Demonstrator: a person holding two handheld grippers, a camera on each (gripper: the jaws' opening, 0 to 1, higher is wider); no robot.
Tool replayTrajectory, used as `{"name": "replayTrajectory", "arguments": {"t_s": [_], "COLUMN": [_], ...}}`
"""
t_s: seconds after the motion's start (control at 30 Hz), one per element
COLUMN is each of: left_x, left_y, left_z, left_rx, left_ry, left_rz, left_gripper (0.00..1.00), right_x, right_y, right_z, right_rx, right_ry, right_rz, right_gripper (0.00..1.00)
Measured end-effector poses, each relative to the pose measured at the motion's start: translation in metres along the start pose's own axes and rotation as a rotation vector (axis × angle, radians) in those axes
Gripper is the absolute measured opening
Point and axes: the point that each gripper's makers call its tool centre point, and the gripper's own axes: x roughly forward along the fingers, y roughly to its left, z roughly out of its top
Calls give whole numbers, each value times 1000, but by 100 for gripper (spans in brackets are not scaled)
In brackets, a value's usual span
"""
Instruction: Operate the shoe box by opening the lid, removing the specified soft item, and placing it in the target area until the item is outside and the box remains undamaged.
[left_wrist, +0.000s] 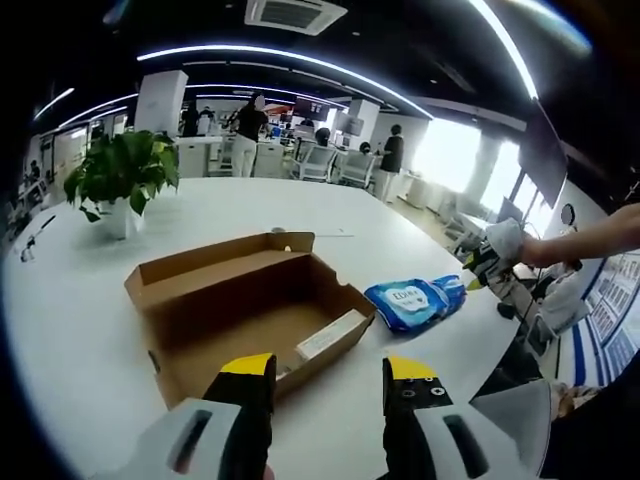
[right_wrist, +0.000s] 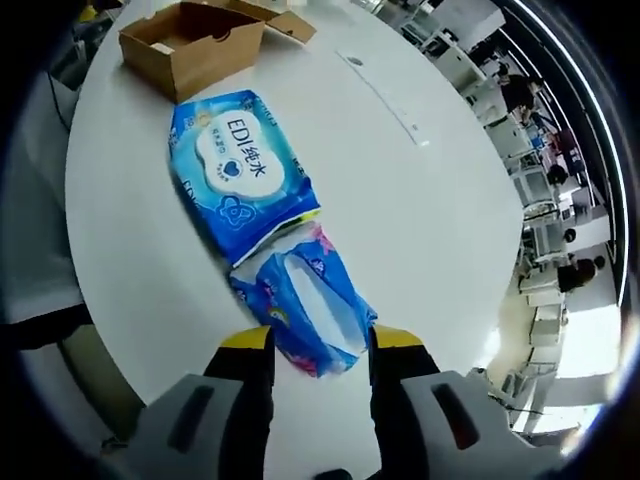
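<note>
Wipes pack (right_wrist: 245, 175) lies on bench (right_wrist: 420, 230), outside open shoe box (left_wrist: 250, 300). We grip its end with right hand-held gripper (right_wrist: 318, 345); left hand-held gripper (left_wrist: 330, 372) open, idle. Placing step; next: release.

Open brown shoe box (left_wrist: 255, 310), blue wipes pack (left_wrist: 415, 301) beside it (flat on table)

Both views share box (left_wrist: 255, 310) and wipes (right_wrist: 240, 165) — opposite sides.

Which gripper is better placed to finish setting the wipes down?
Right. The right gripper has its jaws around the end of the wipes pack, which lies on the table outside the box. The left gripper hangs open near the box.
</note>
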Motion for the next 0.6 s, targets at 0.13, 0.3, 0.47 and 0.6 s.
{"name": "replayTrajectory", "arguments": {"t_s": [0.13,0.3,0.47,0.6], "left_x": [-2,-3,-5,-8], "left_y": [1,3,9,10], "left_z": [-2,-7,-11,-12], "left_rx": [-6,-1,-7,-19], "left_ry": [-2,3,4,1], "left_rz": [-2,-5,-2,0], "left_gripper": [43,43,43,43], "right_x": [-3,-4,-1,0], "right_y": [-1,2,13,20], "right_z": [11,25,45,68], "right_rx": [71,141,212,292], "right_ry": [-29,-50,-92,-145], "right_rz": [0,1,31,53], "right_gripper": [34,34,35,36]}}
